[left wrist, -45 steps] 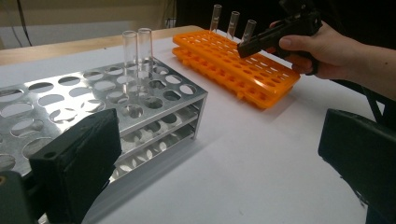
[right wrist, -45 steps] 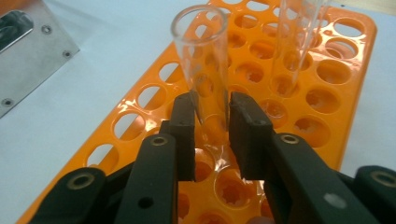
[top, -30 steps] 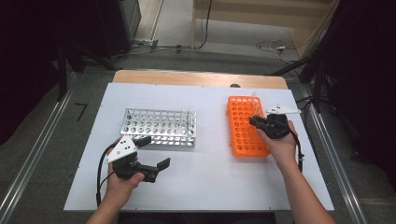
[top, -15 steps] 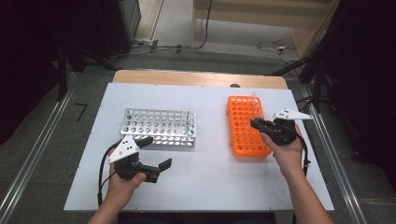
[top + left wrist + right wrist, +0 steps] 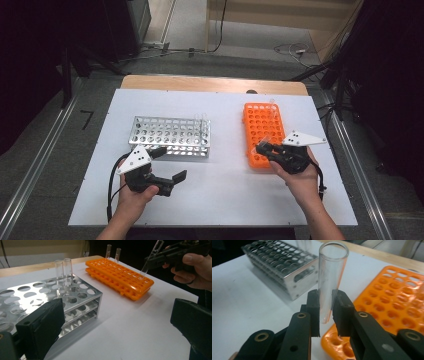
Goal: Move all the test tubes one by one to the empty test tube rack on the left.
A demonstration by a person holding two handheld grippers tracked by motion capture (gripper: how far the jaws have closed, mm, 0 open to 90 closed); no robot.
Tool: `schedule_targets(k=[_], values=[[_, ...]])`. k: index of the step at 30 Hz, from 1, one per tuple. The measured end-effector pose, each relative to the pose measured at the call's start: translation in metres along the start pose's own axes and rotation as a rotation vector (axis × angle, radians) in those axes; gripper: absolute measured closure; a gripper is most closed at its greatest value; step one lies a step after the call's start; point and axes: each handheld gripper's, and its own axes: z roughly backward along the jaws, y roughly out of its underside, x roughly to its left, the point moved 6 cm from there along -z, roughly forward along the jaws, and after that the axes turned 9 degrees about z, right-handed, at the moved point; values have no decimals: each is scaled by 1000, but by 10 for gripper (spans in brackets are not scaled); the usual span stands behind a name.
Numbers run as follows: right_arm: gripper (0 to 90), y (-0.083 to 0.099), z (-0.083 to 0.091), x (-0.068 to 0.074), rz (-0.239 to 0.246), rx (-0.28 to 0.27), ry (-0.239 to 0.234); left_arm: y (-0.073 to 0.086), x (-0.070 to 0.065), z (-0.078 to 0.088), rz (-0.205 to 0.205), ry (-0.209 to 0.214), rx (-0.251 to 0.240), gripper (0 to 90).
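Note:
A clear glass test tube (image 5: 332, 277) stands upright between the jaws of my right gripper (image 5: 326, 307), which is shut on its lower part. In the high view the right gripper (image 5: 263, 147) hovers over the near left corner of the orange rack (image 5: 265, 125). The left gripper view shows the tube (image 5: 150, 261) tilted, its bottom just above the orange rack (image 5: 120, 275). My left gripper (image 5: 170, 164) rests in front of the silver metal rack (image 5: 170, 135), jaws wide open and empty. Two tubes (image 5: 62, 267) stand in the metal rack (image 5: 75, 295). Two more tubes (image 5: 112, 252) stand at the orange rack's far end.
Both racks sit on a white board (image 5: 220, 200) on the table, with bare surface between them and along the near edge. A black cable (image 5: 111, 185) trails from the left gripper. The wooden table edge (image 5: 210, 82) lies behind.
My right gripper has moved with the tube from over the middle of the orange rack toward its near end, rising a little. The left gripper has stayed in place.

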Motion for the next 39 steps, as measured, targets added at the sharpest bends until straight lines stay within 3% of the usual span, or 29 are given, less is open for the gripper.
schedule_targets(k=[6, 18, 23, 29, 39], values=[[743, 2, -7, 27, 23, 5, -76, 3, -11, -6, -32, 19, 25, 0], [743, -6, -27, 84, 107, 23, -212, 4, -31, -15, -53, 76, 41, 68], [743, -9, -33, 99, 133, 31, -238, 4, -39, -20, -54, 101, 48, 143], [743, -10, -38, 113, 157, 37, -264, 4, -49, -25, -68, 95, 52, 249], [743, -14, -45, 129, 175, 50, -291, 4, -60, -28, -82, 150, 42, 493]])
